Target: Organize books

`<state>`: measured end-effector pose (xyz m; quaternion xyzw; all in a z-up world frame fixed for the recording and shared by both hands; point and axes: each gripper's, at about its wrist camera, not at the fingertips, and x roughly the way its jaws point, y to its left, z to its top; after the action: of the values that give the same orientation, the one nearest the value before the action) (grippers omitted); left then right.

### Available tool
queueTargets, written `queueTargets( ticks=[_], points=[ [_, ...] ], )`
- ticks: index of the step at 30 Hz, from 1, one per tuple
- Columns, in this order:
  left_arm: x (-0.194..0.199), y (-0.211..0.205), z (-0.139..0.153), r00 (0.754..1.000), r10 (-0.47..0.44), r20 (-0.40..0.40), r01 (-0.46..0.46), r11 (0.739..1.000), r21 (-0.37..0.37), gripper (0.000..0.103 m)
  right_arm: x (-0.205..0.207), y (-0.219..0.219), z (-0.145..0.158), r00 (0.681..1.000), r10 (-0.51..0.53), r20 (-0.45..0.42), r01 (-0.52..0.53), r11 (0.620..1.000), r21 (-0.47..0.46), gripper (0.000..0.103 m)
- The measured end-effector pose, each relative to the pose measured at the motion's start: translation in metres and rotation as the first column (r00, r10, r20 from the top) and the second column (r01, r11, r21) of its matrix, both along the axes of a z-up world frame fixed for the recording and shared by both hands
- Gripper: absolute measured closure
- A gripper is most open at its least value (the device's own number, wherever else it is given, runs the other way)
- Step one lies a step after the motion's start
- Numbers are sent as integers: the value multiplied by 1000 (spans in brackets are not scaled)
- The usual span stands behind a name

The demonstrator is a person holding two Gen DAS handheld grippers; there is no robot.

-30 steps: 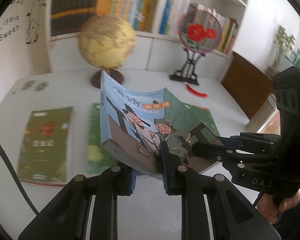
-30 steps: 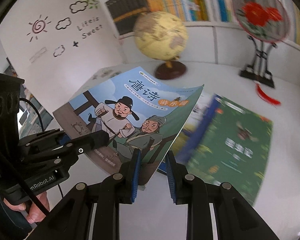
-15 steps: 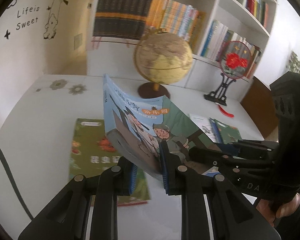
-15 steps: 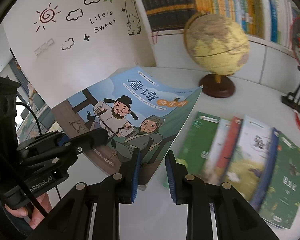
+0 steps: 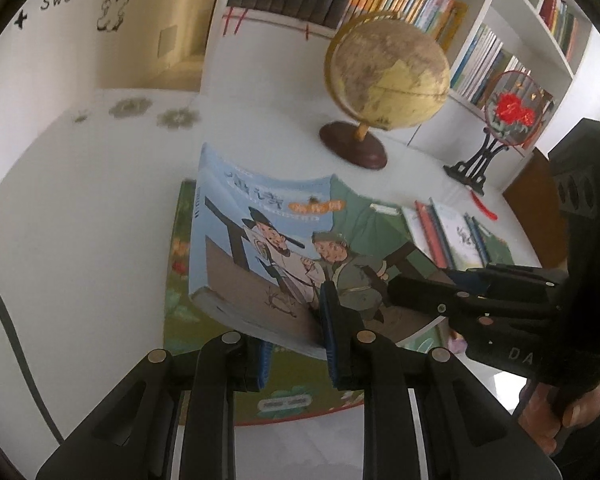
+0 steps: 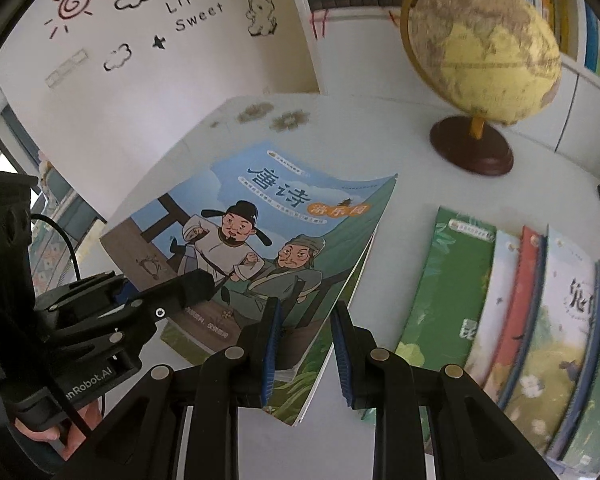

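The picture book (image 6: 260,248), its cover showing two cartoon men in old robes under a blue sky, is held tilted in the air above the white table (image 5: 80,240). We grip it from both sides: our left gripper (image 5: 296,344) pinches its lower edge, and our right gripper (image 6: 304,344) pinches the lower corner by the open page edges. Under the book lies a green book (image 5: 284,396), flat on the table. To the right, a row of overlapping books (image 6: 520,320) lies on the table. A globe (image 5: 392,76) stands behind, before a bookshelf (image 5: 480,20).
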<state>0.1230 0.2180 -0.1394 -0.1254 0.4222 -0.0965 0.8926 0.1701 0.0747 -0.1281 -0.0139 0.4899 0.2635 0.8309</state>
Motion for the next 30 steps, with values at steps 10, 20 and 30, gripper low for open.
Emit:
queueTargets(
  ticks=[10,20,30],
  points=[
    [-7,10,-27,995,-4,-95,5,1000,9,76,0,3,-35,995,-18,-100,19,1000,11,79],
    [-22,33,-45,984,61,-169,-67,997,-30,70,0,5,-55,990,-26,-138,24,1000,-15,79],
    [-37,14,-40,989,2,-149,0,1000,9,73,-2,9,-53,991,-21,-131,17,999,-36,78]
  ],
)
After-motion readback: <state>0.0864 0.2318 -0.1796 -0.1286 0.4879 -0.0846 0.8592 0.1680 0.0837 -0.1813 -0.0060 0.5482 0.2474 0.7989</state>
